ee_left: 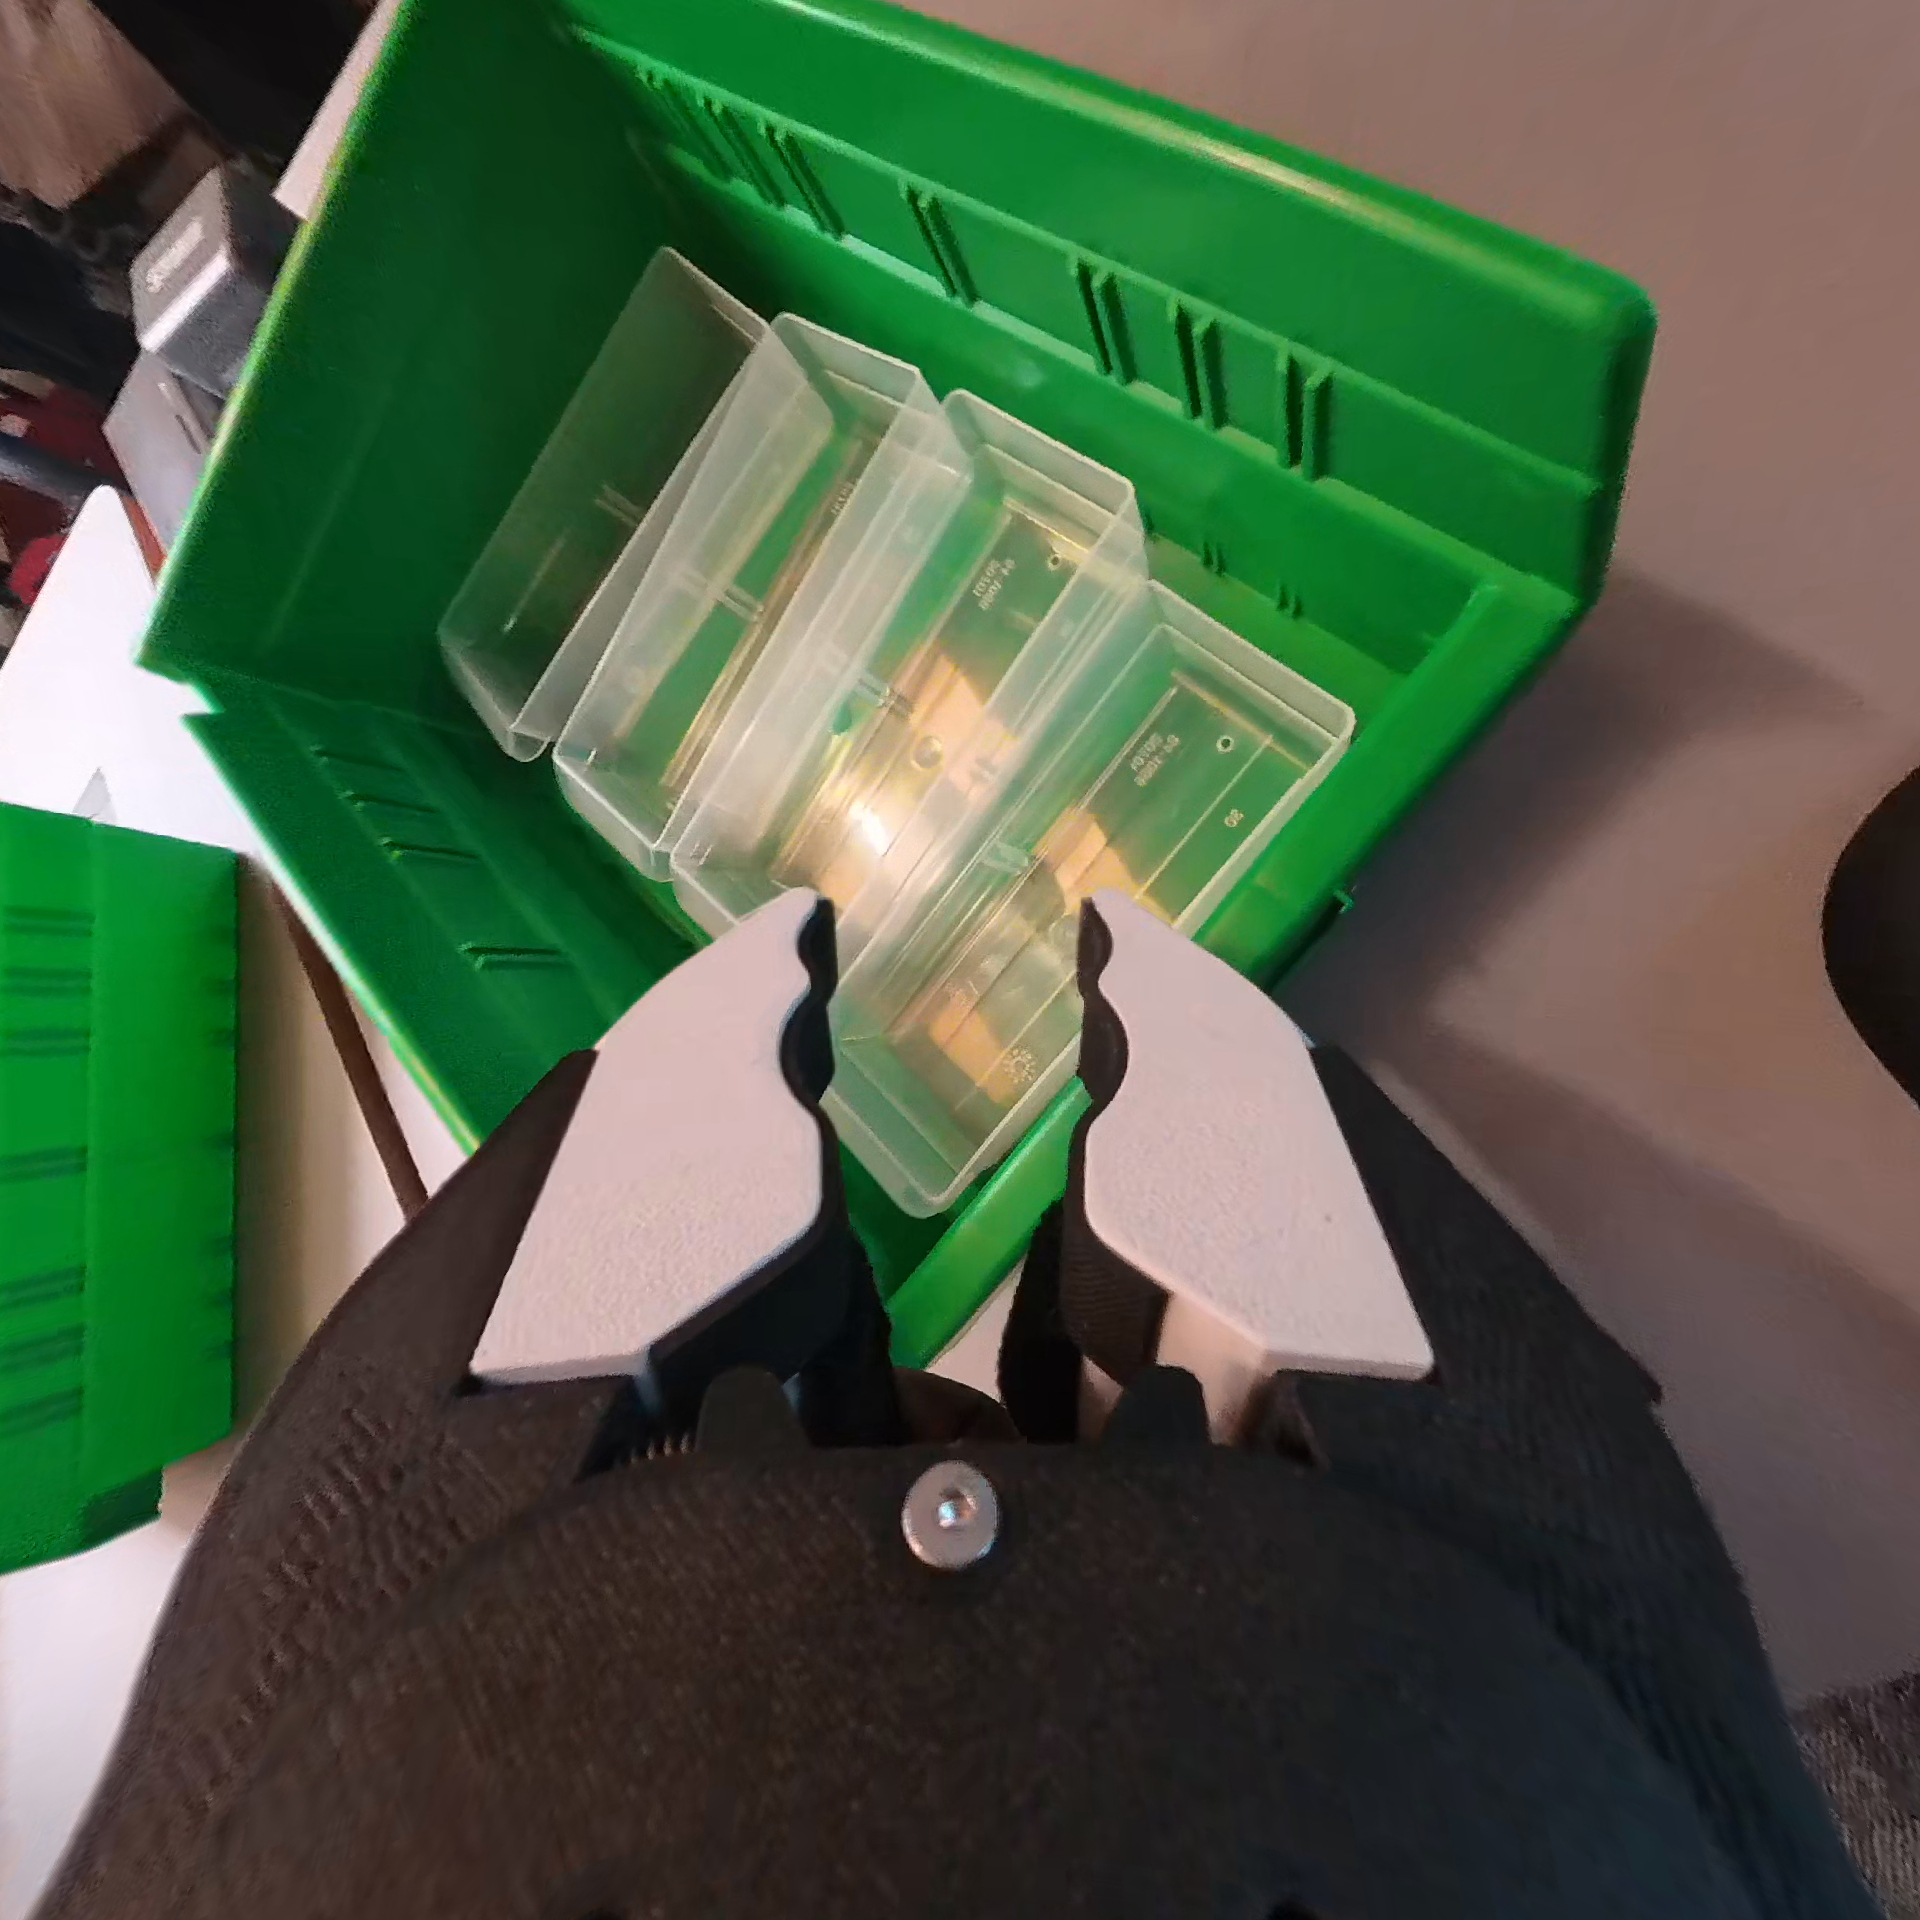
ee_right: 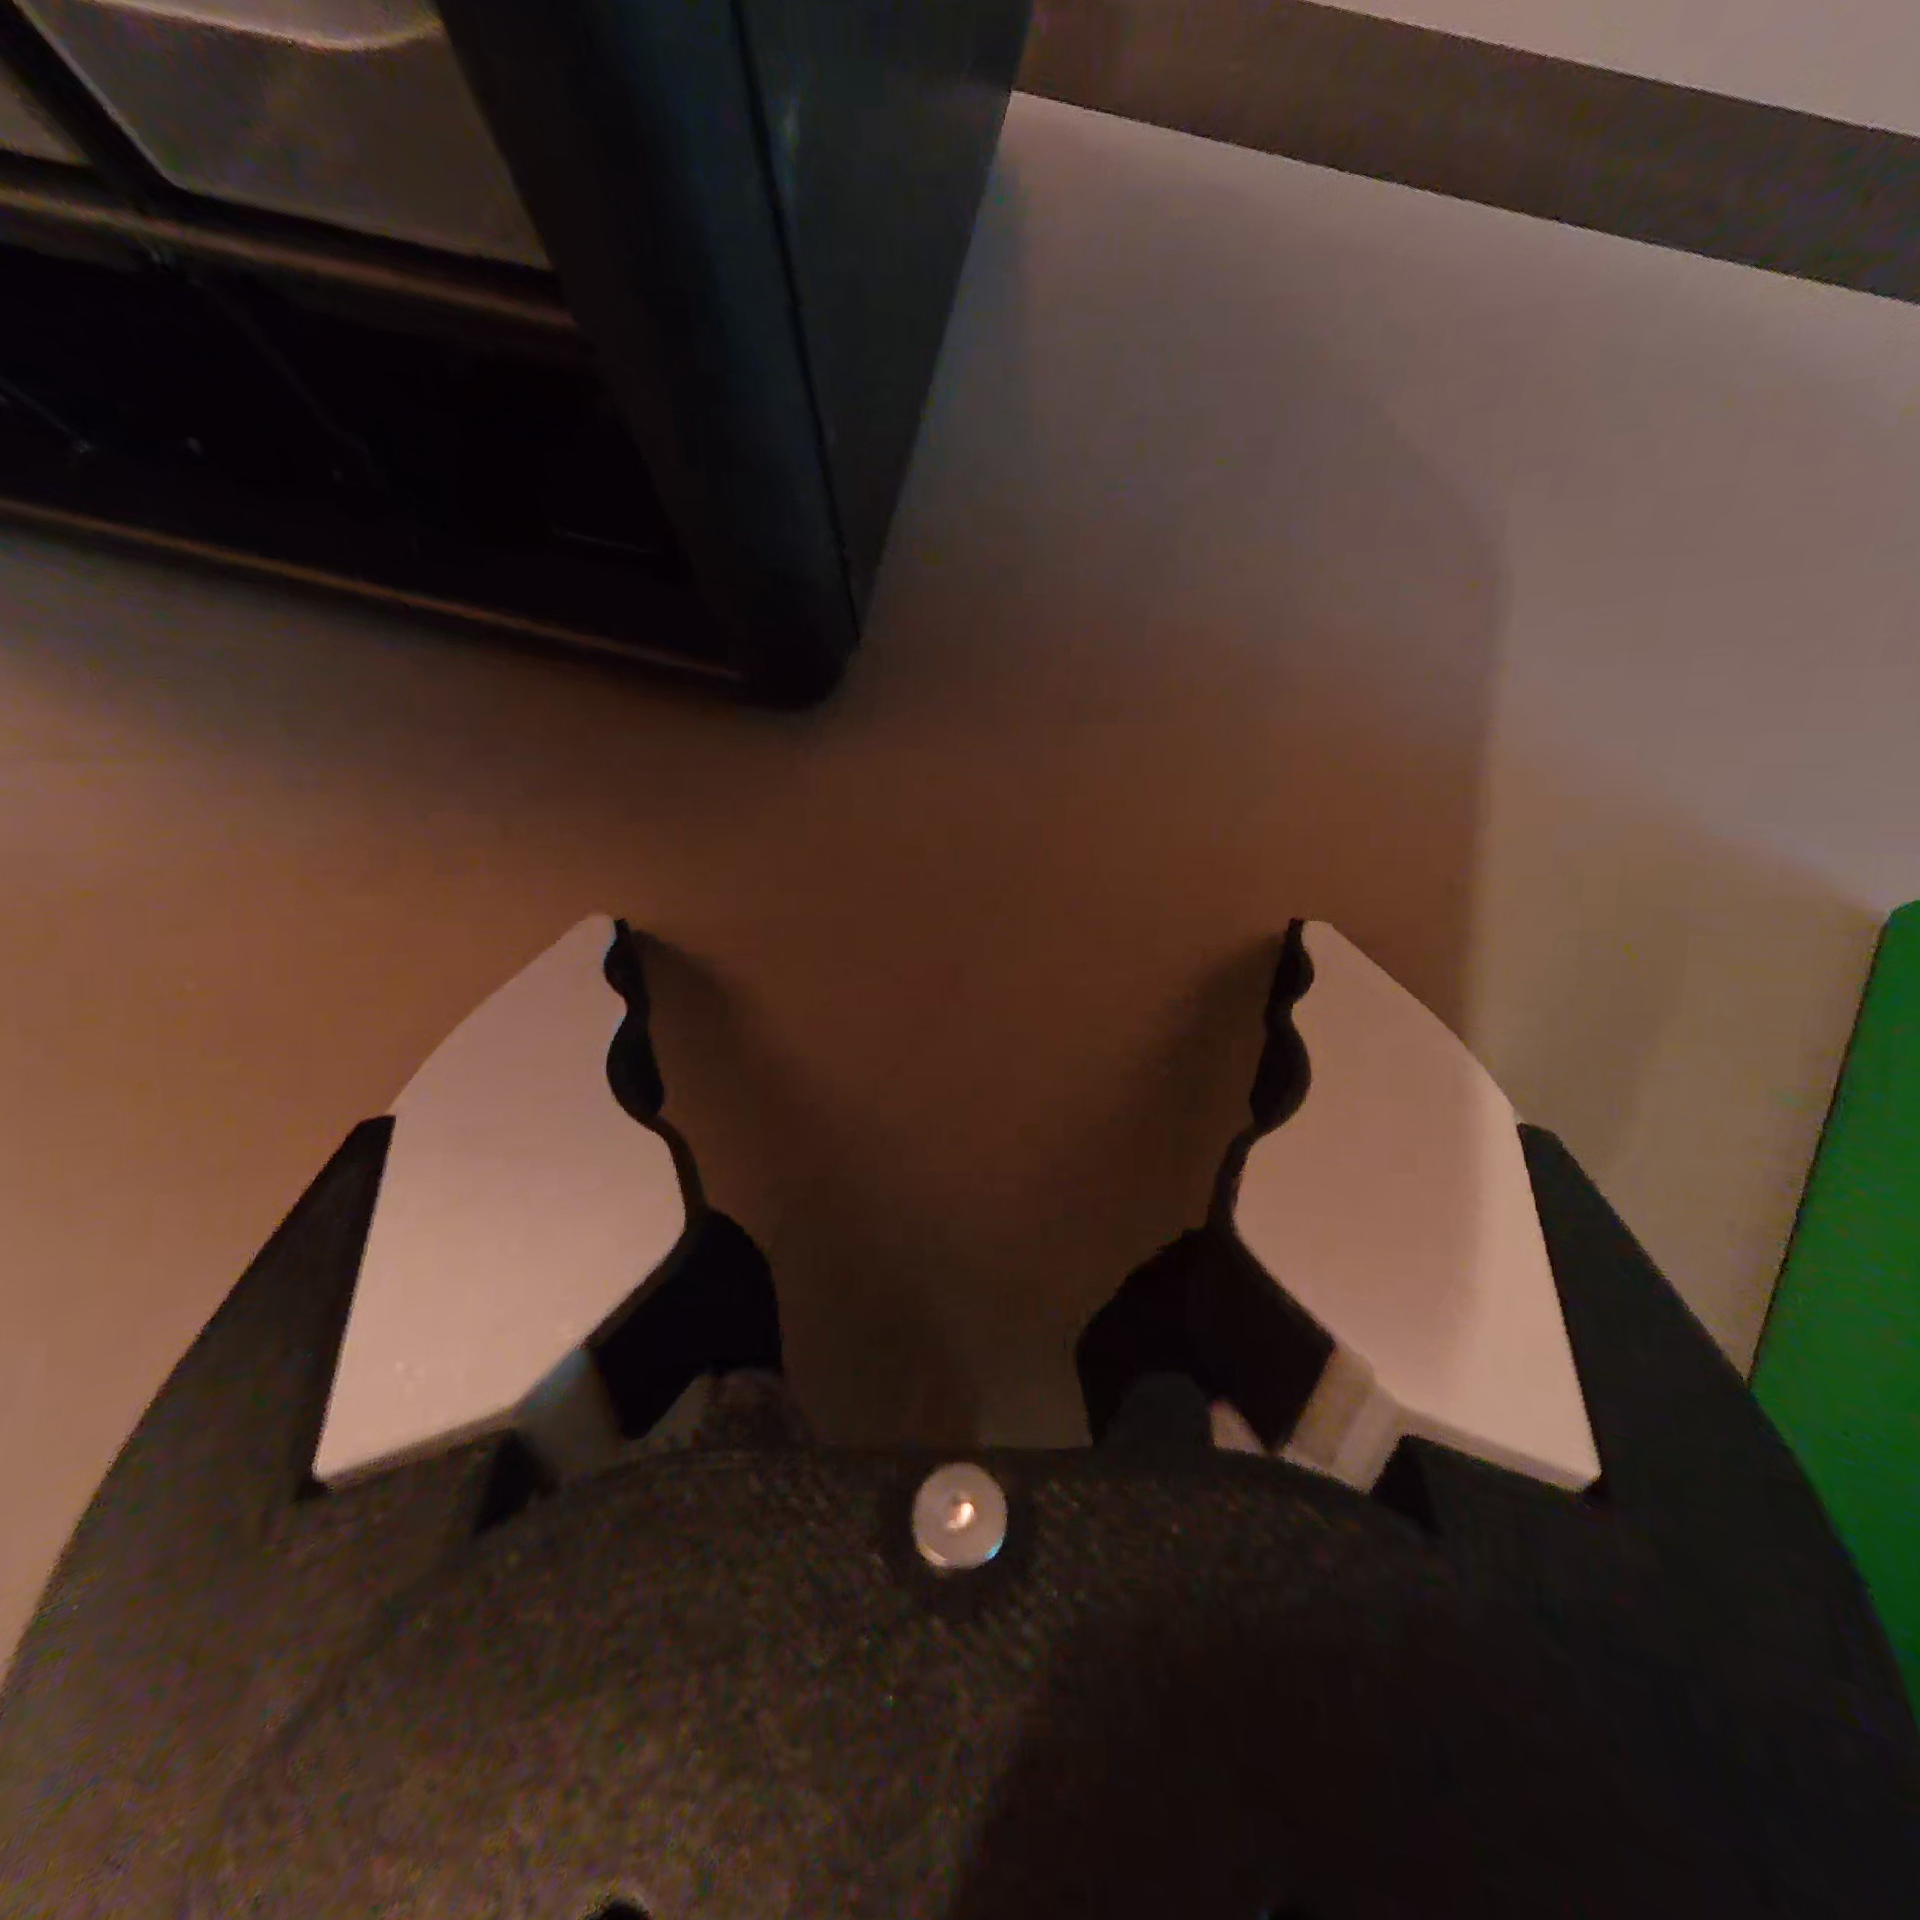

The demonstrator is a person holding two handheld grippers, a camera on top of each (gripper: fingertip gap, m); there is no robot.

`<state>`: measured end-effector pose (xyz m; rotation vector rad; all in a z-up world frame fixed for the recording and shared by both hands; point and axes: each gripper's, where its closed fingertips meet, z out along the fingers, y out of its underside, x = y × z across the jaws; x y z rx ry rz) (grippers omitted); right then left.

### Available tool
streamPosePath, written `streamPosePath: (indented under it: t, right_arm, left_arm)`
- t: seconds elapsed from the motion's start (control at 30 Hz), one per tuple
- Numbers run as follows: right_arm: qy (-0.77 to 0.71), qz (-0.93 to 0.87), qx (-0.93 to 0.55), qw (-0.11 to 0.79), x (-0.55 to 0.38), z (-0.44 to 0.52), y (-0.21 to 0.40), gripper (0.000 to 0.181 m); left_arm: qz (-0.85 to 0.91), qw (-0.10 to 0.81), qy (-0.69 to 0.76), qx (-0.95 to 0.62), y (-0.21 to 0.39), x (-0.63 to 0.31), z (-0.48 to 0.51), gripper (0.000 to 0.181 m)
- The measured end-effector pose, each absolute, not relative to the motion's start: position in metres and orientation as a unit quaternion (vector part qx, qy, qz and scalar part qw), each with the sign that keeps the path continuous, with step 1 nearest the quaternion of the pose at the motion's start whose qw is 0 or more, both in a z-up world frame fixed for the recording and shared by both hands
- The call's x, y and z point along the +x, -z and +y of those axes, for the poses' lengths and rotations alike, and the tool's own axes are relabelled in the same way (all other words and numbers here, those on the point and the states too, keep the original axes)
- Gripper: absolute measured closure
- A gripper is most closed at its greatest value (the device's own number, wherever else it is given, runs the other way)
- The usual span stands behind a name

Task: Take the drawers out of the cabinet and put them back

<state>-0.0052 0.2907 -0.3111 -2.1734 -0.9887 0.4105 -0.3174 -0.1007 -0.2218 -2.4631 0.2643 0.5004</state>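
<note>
Several clear plastic drawers lie overlapping inside a green bin in the left wrist view. My left gripper hangs just above the nearest drawer, its jaws partly apart with that drawer's side wall showing between them; it grips nothing that I can see. In the right wrist view the dark cabinet stands at the upper left, with one greyish drawer in a slot and a dark empty slot below it. My right gripper is wide open and empty over the table, short of the cabinet's corner.
A second green bin sits on the white table left of the first. A green edge shows at the right of the right wrist view. A dark round object is at the right edge. Clutter lies beyond the table at the upper left.
</note>
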Motion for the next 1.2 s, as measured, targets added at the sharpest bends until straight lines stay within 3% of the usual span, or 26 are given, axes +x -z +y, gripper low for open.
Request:
streamPosePath:
  t: [0.07, 0.13, 0.23, 0.3, 0.43, 0.7, 0.93, 1.2]
  right_arm:
    - [-0.158, -0.379, -0.842, 0.350, -0.008, 0.294, 0.311, 0.065]
    - [-0.164, -0.389, -0.841, 0.337, -0.015, 0.288, 0.314, 0.046]
    - [-0.174, -0.419, -0.832, 0.320, -0.022, 0.277, 0.316, 0.036]
    - [-0.238, -0.440, -0.794, 0.344, -0.035, 0.261, 0.298, 0.051]
    - [-0.352, -0.445, -0.660, 0.492, -0.044, 0.226, 0.214, 0.092]
    - [-0.518, -0.546, -0.509, 0.418, -0.040, 0.106, 0.191, 0.153]
    - [-0.560, -0.535, -0.467, 0.425, -0.027, 0.086, 0.176, 0.137]
    - [-0.560, -0.548, -0.457, 0.422, -0.031, 0.078, 0.181, 0.135]
  left_arm:
    - [0.110, 0.284, -0.184, -0.935, 0.227, -0.317, -0.102, 0.138]
    - [0.117, 0.255, -0.194, -0.940, 0.232, -0.322, -0.105, 0.140]
    - [0.124, 0.218, -0.228, -0.941, 0.231, -0.336, -0.109, 0.144]
    - [0.135, 0.200, -0.232, -0.942, 0.228, -0.343, -0.111, 0.145]
    - [0.156, 0.161, -0.222, -0.949, 0.227, -0.354, -0.115, 0.149]
    - [0.208, 0.045, -0.178, -0.961, 0.248, -0.370, -0.125, 0.155]
    - [0.182, -0.010, -0.177, -0.967, 0.263, -0.384, -0.124, 0.160]
    - [0.172, -0.038, -0.161, -0.971, 0.279, -0.387, -0.128, 0.172]
